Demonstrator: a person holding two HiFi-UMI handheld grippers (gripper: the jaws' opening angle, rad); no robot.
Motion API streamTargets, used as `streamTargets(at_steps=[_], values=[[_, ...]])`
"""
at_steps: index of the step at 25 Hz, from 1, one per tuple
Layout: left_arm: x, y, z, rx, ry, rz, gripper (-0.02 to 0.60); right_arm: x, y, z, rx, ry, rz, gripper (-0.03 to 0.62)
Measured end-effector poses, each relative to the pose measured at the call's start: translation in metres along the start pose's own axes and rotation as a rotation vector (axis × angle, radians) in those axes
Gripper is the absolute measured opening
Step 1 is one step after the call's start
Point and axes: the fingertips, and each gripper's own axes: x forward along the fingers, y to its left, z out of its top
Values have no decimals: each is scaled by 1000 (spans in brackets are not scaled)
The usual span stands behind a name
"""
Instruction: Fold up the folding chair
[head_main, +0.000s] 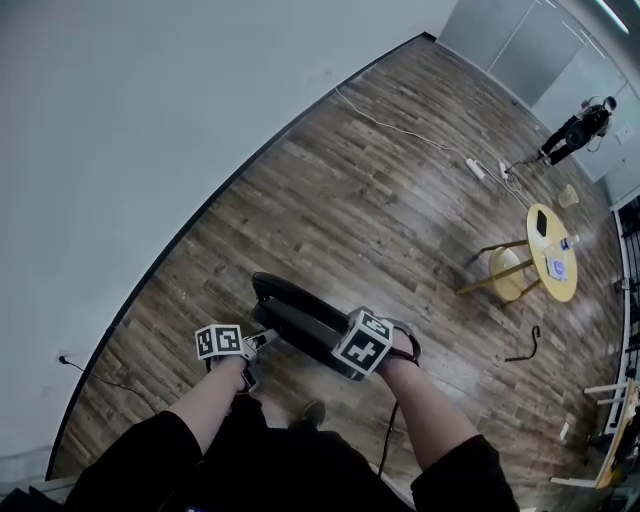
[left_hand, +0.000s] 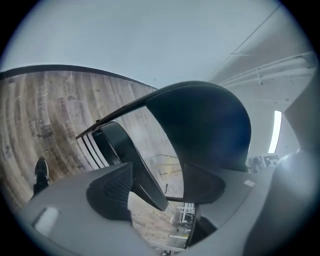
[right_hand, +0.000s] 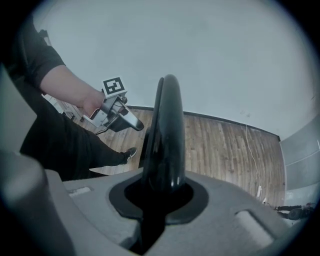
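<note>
The black folding chair (head_main: 300, 318) stands on the wood floor just in front of me, its panels drawn close together. My right gripper (head_main: 352, 360) points steeply down and is shut on the chair's glossy top edge (right_hand: 167, 130), which runs up from between its jaws (right_hand: 160, 200). My left gripper (head_main: 254, 348) is at the chair's left end, open. In the left gripper view a thin black panel (left_hand: 130, 160) runs down between the wide-apart pads (left_hand: 112, 192) without being pinched, and a broad dark panel (left_hand: 205, 125) fills the space above. The left gripper (right_hand: 120, 114) also shows beside the chair in the right gripper view.
A grey wall with a dark baseboard (head_main: 200, 215) runs along the left. A round yellow table (head_main: 553, 262) and a wooden stool (head_main: 505, 272) stand at the right, a power strip with cable (head_main: 478, 167) lies beyond, and a person (head_main: 580, 128) stands far off. My shoe (head_main: 313, 410) is near the chair.
</note>
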Motion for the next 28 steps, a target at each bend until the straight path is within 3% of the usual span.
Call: streamTargets(at_steps=[4, 11, 16, 23, 28], values=[[-9, -24, 3, 76, 63, -39, 327, 2, -1, -3, 14, 8, 8, 49], [-40, -60, -10, 307, 189, -75, 327, 2, 0, -3, 31, 14, 15, 49], [-61, -71, -1, 518, 190, -55, 325, 1, -1, -9, 45, 17, 17, 51], [-85, -99, 16, 701, 191, -82, 324, 0, 5, -12, 47, 32, 9, 52], [-85, -120, 22, 901, 204, -77, 324, 0, 8, -11, 46, 21, 7, 52]])
